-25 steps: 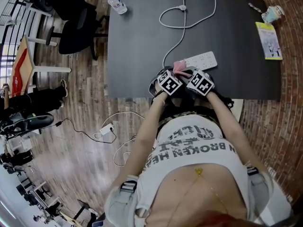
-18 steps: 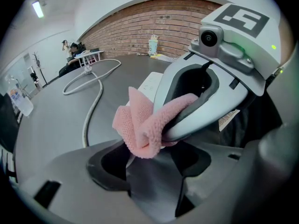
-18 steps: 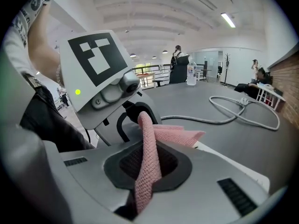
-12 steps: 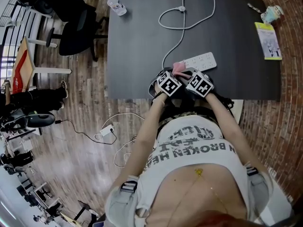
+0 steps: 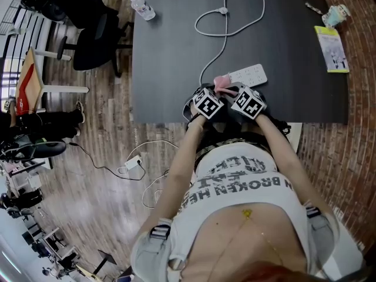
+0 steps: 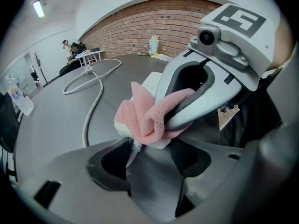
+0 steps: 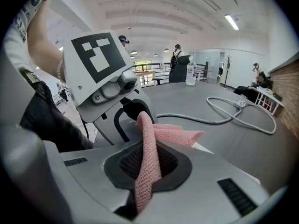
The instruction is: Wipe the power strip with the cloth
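At the far left of the head view, a black office chair (image 5: 94, 37) is seen on the wooden floor beside the dark grey rectangular table (image 5: 170, 57). A small clear plastic water bottle (image 5: 143, 7) is laid near the table's far left corner. A white cable (image 5: 223, 10) is looped across the tabletop and is joined to the white oblong power strip (image 5: 249, 75), which is laid close to the table's near edge. The left gripper (image 6: 150, 155) is held low just before the strip's cable end. Its jaws are parted, and nothing is clamped between them. The pink knitted cloth (image 6: 145, 115) is draped over that same end of the strip and is pressed against it. The cloth is pinched between the closed jaws of the right gripper (image 7: 148, 167), and a fold of it is raised upright out of them. The two grippers are held close side by side at the near edge. Toward the table's far right corner, a yellow printed booklet (image 5: 333, 49) is laid flat. Just beyond it, a small pale object (image 5: 332, 15) is seen, too small to be identified.
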